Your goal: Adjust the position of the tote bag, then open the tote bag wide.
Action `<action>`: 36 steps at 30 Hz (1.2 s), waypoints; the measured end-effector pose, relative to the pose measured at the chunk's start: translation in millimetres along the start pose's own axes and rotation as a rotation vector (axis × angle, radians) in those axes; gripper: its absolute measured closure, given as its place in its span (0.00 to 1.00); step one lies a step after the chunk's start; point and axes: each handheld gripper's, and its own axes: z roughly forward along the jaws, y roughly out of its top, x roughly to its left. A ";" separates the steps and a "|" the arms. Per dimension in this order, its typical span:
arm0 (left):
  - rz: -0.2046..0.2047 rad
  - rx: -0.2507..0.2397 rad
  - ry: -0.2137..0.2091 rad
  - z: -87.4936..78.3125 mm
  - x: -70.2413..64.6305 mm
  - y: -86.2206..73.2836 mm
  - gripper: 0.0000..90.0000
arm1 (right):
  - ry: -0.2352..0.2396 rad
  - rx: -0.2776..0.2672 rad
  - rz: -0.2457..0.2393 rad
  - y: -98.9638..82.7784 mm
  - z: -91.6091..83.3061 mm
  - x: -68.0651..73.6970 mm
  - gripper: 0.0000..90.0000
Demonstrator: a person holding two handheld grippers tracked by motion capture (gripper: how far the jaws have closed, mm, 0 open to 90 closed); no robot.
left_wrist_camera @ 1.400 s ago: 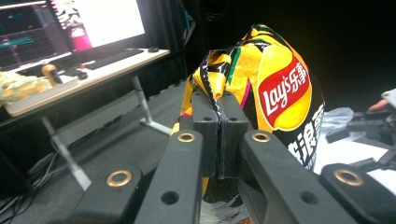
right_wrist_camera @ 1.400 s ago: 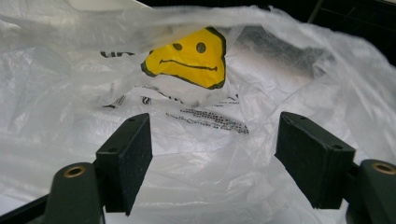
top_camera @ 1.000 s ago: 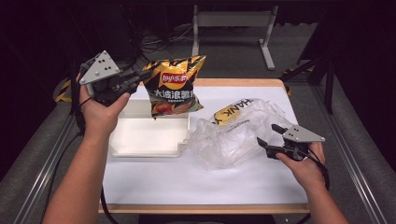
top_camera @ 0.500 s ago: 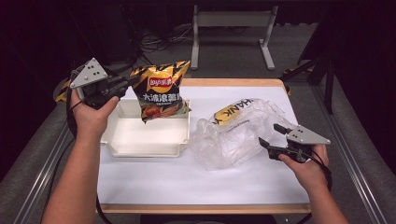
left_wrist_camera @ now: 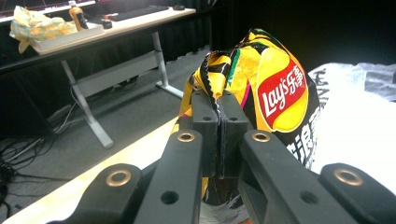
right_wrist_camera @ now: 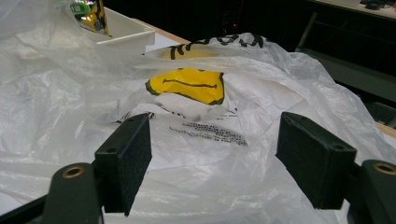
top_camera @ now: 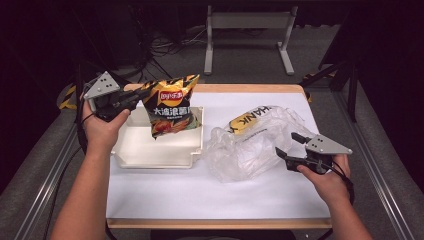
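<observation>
left gripper clamped on the top seam of the chip bag, which hangs over the white tray, likely for a drop in | right gripper jaws apart at the edge of the plastic bag, gripping nothing | bag's contents blurred by film; chip bag's foot cut off in the left gripper view

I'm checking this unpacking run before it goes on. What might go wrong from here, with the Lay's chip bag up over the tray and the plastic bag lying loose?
1. The left gripper pinches only the crimped top edge of the Lay's chip bag; that slick foil may slip and drop outside the white tray.
2. The chip bag hangs tilted over the tray's far side, so it may land on the rim and tip out.
3. The right gripper sits open against the loose plastic bag; the film may snag on its fingers.
</observation>
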 end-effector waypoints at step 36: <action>0.019 0.081 -0.008 25.9 22.8 -33.3 0.98 | 0.026 0.000 -0.005 -2.1 1.9 4.8 0.29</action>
